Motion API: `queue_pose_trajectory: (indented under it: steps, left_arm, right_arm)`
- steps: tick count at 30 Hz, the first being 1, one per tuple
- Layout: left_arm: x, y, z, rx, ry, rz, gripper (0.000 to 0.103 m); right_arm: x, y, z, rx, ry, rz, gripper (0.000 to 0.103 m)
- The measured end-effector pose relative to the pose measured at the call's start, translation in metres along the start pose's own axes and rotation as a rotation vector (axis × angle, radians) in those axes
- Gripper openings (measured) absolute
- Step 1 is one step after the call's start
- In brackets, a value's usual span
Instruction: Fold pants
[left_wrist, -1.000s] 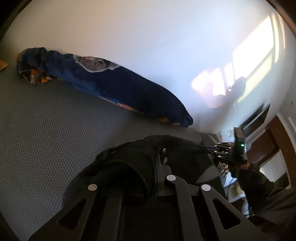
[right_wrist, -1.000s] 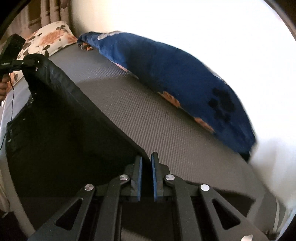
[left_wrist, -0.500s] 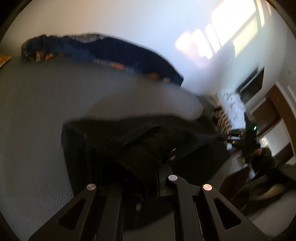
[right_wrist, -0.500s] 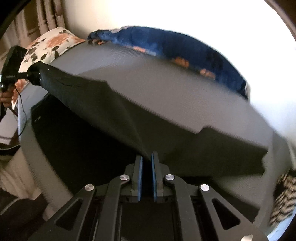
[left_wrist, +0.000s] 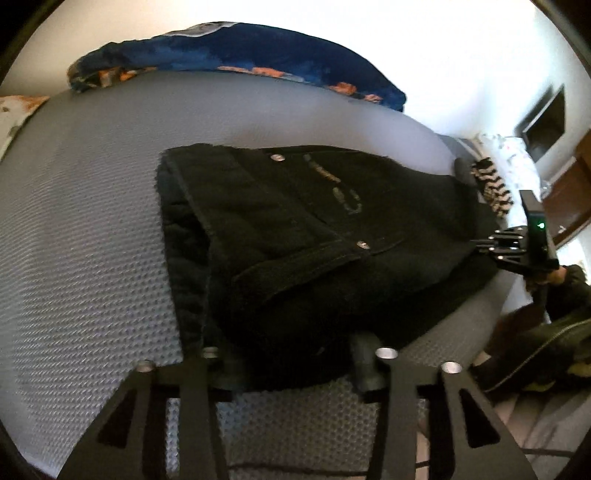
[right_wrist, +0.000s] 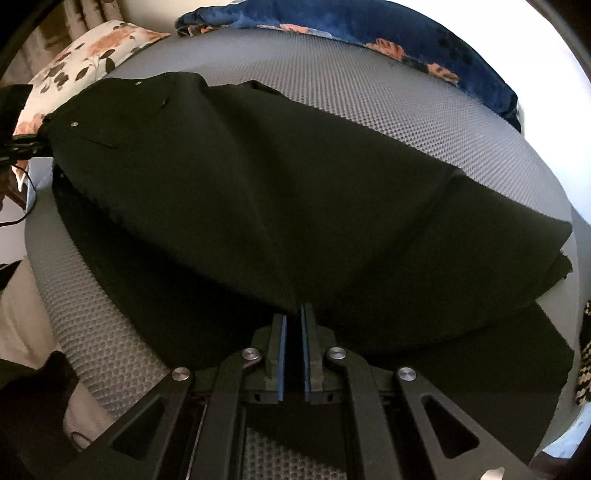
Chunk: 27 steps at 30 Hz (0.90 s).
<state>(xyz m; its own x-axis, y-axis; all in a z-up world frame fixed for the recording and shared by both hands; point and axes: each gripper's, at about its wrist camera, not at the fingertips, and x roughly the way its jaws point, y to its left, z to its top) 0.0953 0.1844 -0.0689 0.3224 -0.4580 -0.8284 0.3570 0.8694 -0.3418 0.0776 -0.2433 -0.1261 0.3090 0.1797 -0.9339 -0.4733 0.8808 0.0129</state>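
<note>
Black pants (left_wrist: 303, 236) lie folded lengthwise on a grey textured mattress (left_wrist: 81, 229), waist end with rivets near my left gripper. My left gripper (left_wrist: 291, 362) is open, its fingers spread wide around the waist edge, which rests on the mattress. In the right wrist view the pants (right_wrist: 280, 206) stretch from the waist at far left to the leg ends at right. My right gripper (right_wrist: 293, 332) is shut on the leg fabric, holding its edge slightly lifted. The right gripper also shows at the far right of the left wrist view (left_wrist: 517, 247).
A blue patterned blanket (left_wrist: 236, 55) lies rolled along the wall at the mattress's far edge, also in the right wrist view (right_wrist: 406, 40). A floral pillow (right_wrist: 85, 55) sits at the head end. A striped cloth (left_wrist: 491, 184) lies past the foot end.
Both grippers have lowered the held-up pants onto the mattress. My left gripper has opened and let go of the waist. My right gripper stays shut on the leg fabric.
</note>
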Motion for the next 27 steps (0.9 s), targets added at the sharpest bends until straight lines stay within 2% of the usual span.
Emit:
queue_pose_trajectory:
  steps: [2, 5, 10, 12, 17, 21, 22, 24, 27]
  left_arm:
    - [-0.008, 0.004, -0.003, -0.014, -0.013, 0.026, 0.065]
    - [-0.024, 0.011, -0.009, -0.086, -0.031, 0.008, 0.066]
    - [-0.049, 0.027, -0.019, -0.3, -0.086, -0.059, 0.066]
    - [-0.047, 0.028, -0.025, -0.39, -0.073, -0.104, 0.066]
    - [-0.023, 0.016, -0.028, -0.515, -0.034, -0.158, 0.064]
    - [-0.005, 0.017, -0.021, -0.623, -0.012, -0.155, 0.063]
    - [-0.002, 0.02, -0.02, -0.646, -0.019, -0.151, 0.06]
    - [0.001, 0.025, -0.014, -0.653, -0.026, -0.132, 0.031]
    - [-0.001, 0.024, -0.002, -0.593, -0.024, -0.107, 0.023]
  right_arm:
    - [0.0, -0.001, 0.0, 0.015, -0.003, 0.003, 0.006]
    - [0.0, -0.001, 0.0, 0.015, -0.009, -0.007, 0.006]
    - [-0.001, 0.001, -0.001, 0.02, -0.017, -0.006, 0.007]
    - [-0.001, 0.0, -0.001, 0.023, -0.02, 0.0, 0.007]
    - [-0.002, -0.001, -0.002, 0.029, -0.031, 0.007, 0.008]
    - [-0.003, -0.001, -0.003, 0.033, -0.04, 0.006, 0.008]
    - [-0.003, -0.001, -0.003, 0.034, -0.043, 0.005, 0.008]
    - [-0.003, -0.001, -0.005, 0.041, -0.047, 0.002, 0.008]
    - [-0.006, -0.001, -0.006, 0.056, -0.053, -0.001, 0.008]
